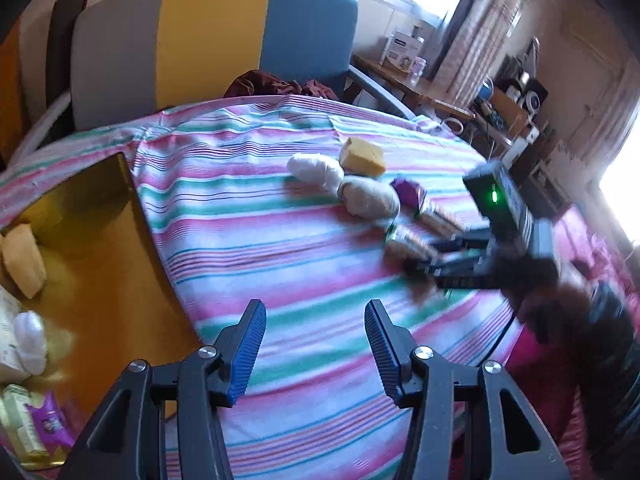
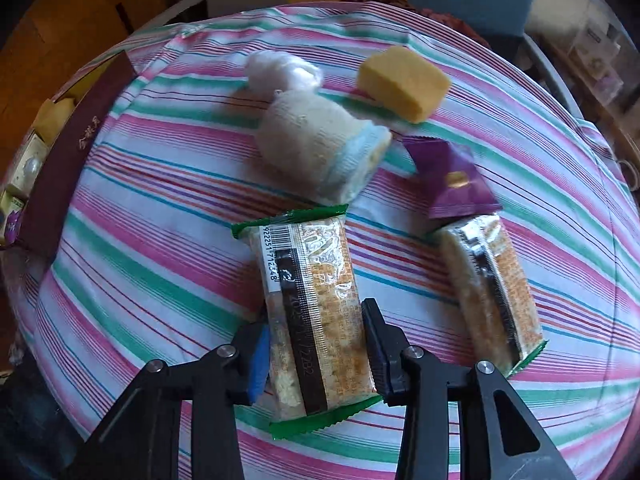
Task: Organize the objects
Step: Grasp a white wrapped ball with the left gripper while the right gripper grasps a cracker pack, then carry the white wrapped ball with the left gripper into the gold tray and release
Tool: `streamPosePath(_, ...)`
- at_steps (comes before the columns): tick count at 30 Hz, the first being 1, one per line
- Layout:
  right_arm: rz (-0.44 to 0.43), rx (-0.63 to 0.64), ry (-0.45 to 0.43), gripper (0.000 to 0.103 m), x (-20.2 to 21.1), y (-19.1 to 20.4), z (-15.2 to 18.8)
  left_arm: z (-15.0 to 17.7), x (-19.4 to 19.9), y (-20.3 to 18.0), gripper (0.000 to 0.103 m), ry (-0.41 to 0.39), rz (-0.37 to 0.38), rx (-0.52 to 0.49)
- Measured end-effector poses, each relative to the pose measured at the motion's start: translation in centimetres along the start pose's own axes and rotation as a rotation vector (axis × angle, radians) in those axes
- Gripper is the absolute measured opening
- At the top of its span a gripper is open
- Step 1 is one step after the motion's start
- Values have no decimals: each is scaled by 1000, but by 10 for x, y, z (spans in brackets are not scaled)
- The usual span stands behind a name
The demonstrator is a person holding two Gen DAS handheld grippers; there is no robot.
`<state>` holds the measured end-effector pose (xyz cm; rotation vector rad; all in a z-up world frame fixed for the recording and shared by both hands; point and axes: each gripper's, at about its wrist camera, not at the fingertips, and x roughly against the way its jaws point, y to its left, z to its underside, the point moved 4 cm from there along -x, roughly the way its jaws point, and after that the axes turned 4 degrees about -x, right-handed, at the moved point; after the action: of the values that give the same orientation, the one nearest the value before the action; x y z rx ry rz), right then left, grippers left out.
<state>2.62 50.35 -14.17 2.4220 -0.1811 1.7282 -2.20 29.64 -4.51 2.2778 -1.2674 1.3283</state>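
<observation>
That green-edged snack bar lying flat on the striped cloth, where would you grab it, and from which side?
Grip the snack bar across its narrow width, on the two long sides near the end closest to the tool, coming from above. It lies flat, so only its side edges are free. The right tool already straddles it this way, pads against both sides.

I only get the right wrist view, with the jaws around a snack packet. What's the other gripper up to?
Observer: The left gripper is over the striped cloth, jaws open, nothing between them.
Operator: Is there room in that box on the left?
Observer: Yes, the box shows a bare stretch of gold floor beside a yellow sponge.
Operator: How does my gripper look from outside?
Observer: The right gripper carries a dark unit with a green light lit.
</observation>
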Motion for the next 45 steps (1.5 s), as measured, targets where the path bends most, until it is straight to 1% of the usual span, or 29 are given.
streamPosePath(4, -31, -41, 3, 44, 0, -7, 2, -20, -16, 2, 52, -3, 19, 59)
streamPosePath(8, -28, -33, 3, 46, 1, -9, 4, -38, -35, 8, 52, 12, 41, 109)
streamPosePath(9, -29, -31, 2, 47, 1, -9, 5, -43, -40, 9, 52, 16, 40, 118)
streamPosePath(12, -23, -24, 3, 48, 3, -10, 6, -60, -55, 17, 52, 19, 17, 152)
streamPosePath(16, -5, -3, 1, 48, 5, -11, 8, -79, -76, 20, 54, 26, 8, 160)
streamPosePath(18, -2, 1, 0, 48, 6, -13, 9, -91, -87, 19, 60, 28, 4, 158)
streamPosePath(19, -1, 2, 0, 48, 6, -14, 9, -98, -95, 17, 61, 29, -4, 154)
streamPosePath(22, 2, 4, 1, 48, 8, -17, 10, -113, -118, 13, 67, 50, 12, 157)
streamPosePath(23, 3, 5, 2, 48, 9, -18, 10, -118, -127, 13, 72, 62, -3, 162)
streamPosePath(24, 6, 7, 2, 48, 9, -19, 10, -124, -137, 13, 75, 69, -19, 163)
streamPosePath(25, 9, 10, 2, 48, 10, -19, 10, -128, -144, 12, 75, 68, -24, 161)
streamPosePath(27, 11, 11, 2, 48, 11, -22, 11, -139, -162, 7, 80, 79, -31, 148)
streamPosePath(29, 9, 7, 1, 49, 13, -25, 12, -146, -176, 5, 81, 93, -59, 131)
streamPosePath(31, 6, 5, 0, 49, 15, -28, 12, -150, -197, 1, 81, 137, -74, 97)
streamPosePath(32, 3, 3, -2, 49, 16, -30, 13, -149, -204, 0, 79, 150, -88, 88)
streamPosePath(34, -4, -1, -5, 49, 18, -35, 14, -145, -214, -3, 63, 169, -111, 66)
streamPosePath(35, -7, -2, -6, 49, 19, -37, 14, -143, -215, -3, 62, 164, -116, 64)
streamPosePath(37, -5, 2, -8, 49, 21, -40, 15, -136, -213, -4, 52, 154, -97, 54)
streamPosePath(38, -3, 8, -11, 49, 22, -41, 16, -134, -209, -5, 47, 146, -102, 43)
streamPosePath(39, -3, 10, -11, 49, 23, -43, 16, -131, -203, -5, 39, 126, -110, 38)
streamPosePath(41, -1, 15, -14, 48, 25, -47, 16, -122, -188, -6, 37, 98, -96, 37)
streamPosePath(43, 2, 21, -17, 48, 27, -50, 17, -112, -169, -9, 37, 66, -100, 7)
streamPosePath(45, 7, 29, -23, 48, 29, -53, 18, -101, -145, -11, 37, 30, -85, -5)
